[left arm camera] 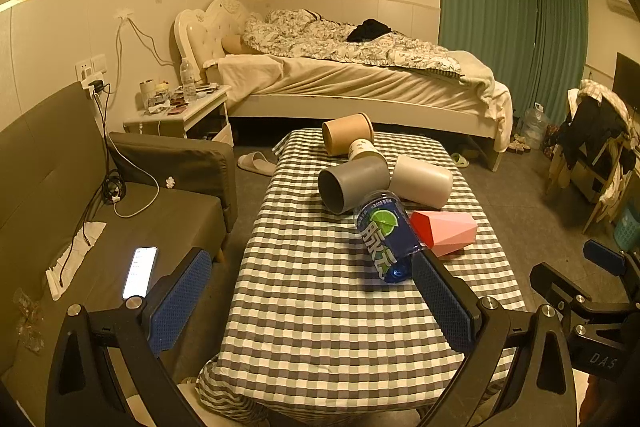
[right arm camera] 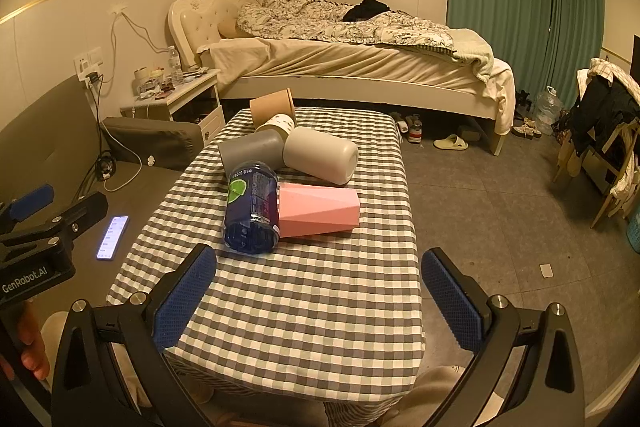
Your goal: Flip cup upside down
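Note:
Several cups lie on their sides on a checkered table [left arm camera: 312, 307] [right arm camera: 304, 307]: a pink faceted cup [left arm camera: 446, 231] [right arm camera: 318, 210], a dark grey cup [left arm camera: 352, 185] [right arm camera: 250, 149], a light grey cup [left arm camera: 422, 181] [right arm camera: 322, 155], a tan paper cup [left arm camera: 347, 133] [right arm camera: 273, 109] and a small white cup [left arm camera: 365, 149] [right arm camera: 278, 125]. A blue bottle [left arm camera: 386, 235] [right arm camera: 252, 211] lies among them. My left gripper [left arm camera: 312, 287] is open and empty, near the bottle. My right gripper [right arm camera: 320, 287] is open and empty, short of the pink cup.
A grey sofa [left arm camera: 132, 227] with a lit phone [left arm camera: 140, 271] [right arm camera: 113, 237] is left of the table. A bed [left arm camera: 360, 75] and a nightstand [left arm camera: 180, 115] stand behind. A chair with clothes [right arm camera: 600, 131] is at the right. Slippers lie on the floor [right arm camera: 450, 143].

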Tool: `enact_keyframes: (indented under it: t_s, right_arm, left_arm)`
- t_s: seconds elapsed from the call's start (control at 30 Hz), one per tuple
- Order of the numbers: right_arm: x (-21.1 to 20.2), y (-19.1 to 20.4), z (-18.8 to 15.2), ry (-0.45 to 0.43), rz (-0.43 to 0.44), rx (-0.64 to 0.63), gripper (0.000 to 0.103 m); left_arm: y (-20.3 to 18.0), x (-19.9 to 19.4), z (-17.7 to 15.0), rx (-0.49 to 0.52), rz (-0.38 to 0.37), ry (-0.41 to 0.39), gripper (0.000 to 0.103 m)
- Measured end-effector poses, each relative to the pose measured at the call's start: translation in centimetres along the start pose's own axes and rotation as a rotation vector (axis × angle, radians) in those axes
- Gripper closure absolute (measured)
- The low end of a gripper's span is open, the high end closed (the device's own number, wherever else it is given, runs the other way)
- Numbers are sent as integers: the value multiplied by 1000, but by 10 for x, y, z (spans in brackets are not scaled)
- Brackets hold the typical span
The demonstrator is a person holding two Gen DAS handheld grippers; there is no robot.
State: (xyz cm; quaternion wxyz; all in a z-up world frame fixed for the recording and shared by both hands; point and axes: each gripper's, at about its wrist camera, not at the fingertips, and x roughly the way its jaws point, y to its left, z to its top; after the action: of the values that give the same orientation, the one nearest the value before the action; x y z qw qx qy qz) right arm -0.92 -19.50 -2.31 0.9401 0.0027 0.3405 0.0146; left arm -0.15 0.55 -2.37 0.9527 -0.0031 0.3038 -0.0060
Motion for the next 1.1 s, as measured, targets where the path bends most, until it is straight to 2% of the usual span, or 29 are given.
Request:
enact_keyframes:
  t_s: [0.8,1.1]
  right_arm:
    - [1,1,-1,3,13,-2,0]
    - [38,-19,34,25,34,-29,0]
  left_arm:
    - [-11,12,-4,1,3,18,0]
    - [-18,58,33,-6,24,69,0]
